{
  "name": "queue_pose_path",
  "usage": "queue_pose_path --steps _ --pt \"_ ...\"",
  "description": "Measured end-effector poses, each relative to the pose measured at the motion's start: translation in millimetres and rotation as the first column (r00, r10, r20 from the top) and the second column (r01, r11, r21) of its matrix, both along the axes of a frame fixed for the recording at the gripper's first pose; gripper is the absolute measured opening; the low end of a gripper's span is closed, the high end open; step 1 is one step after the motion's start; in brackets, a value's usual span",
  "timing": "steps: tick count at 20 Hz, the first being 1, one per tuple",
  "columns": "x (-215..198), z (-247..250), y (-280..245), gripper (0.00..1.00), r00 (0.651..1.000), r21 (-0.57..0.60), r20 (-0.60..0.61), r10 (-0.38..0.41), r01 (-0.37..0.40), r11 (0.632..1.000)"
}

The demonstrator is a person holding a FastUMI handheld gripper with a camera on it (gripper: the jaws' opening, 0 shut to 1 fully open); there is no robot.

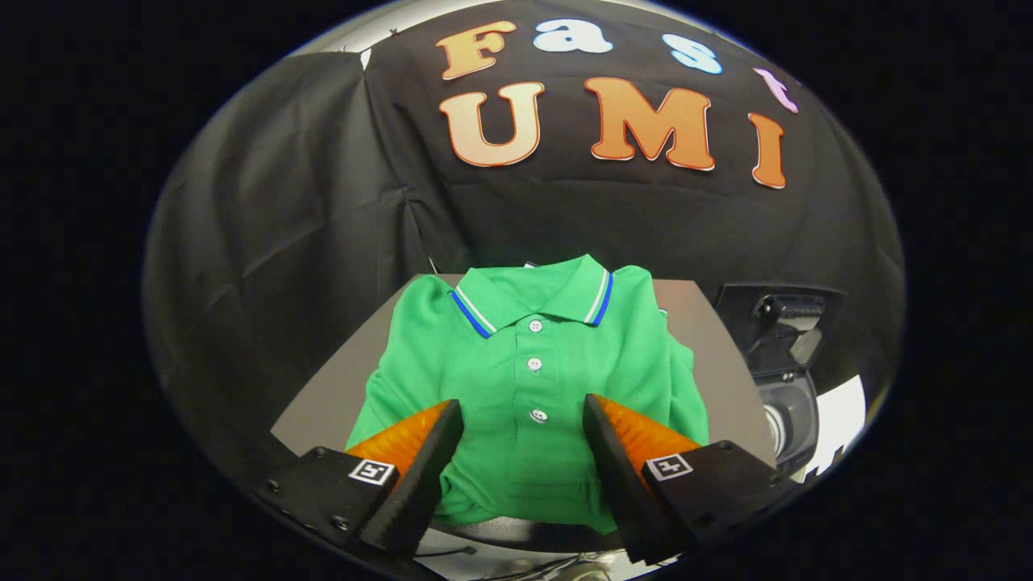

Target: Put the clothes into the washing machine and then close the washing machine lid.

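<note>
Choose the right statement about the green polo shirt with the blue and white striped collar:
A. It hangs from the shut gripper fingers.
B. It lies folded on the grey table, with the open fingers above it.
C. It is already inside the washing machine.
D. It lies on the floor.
B: the green polo shirt lies folded on the grey table, and the gripper is open, its fingers apart above the shirt.

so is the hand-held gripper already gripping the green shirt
No, the hand-held gripper is open, its fingers spread apart above the folded green polo shirt without pinching it.
</note>
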State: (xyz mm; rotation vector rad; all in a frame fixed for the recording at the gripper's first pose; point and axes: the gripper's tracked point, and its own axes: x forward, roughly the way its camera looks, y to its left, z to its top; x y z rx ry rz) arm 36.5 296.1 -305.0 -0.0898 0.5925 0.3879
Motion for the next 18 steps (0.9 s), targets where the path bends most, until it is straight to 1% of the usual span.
queue_pose_path --steps 2,3,4,5,9,10,12,15,18 --pt "-2 0 -2 0.87 1.000 -0.015 -0.009 0.012 -0.012 1.000" --pt "-3 0 -1 0.84 1.000 -0.022 -0.017 0.023 -0.023 0.999" --pt "-4 0 -1 0.76 1.000 -0.024 -0.017 0.026 -0.026 0.999" --pt "-4 0 2 0.68 0.999 -0.013 -0.029 0.045 -0.045 0.999" --pt "0 0 3 0.36 0.995 0.040 -0.081 0.058 -0.055 0.998" --pt "2 0 3 0.34 0.994 0.052 -0.095 0.062 -0.057 0.997" --pt "4 15 -3 0.24 0.993 0.079 -0.097 0.065 -0.057 0.995" --pt "16 57 -22 0.24 0.997 0.146 -0.042 0.060 -0.053 0.988" --pt "37 117 -49 0.23 0.999 0.220 0.034 0.035 -0.042 0.974"
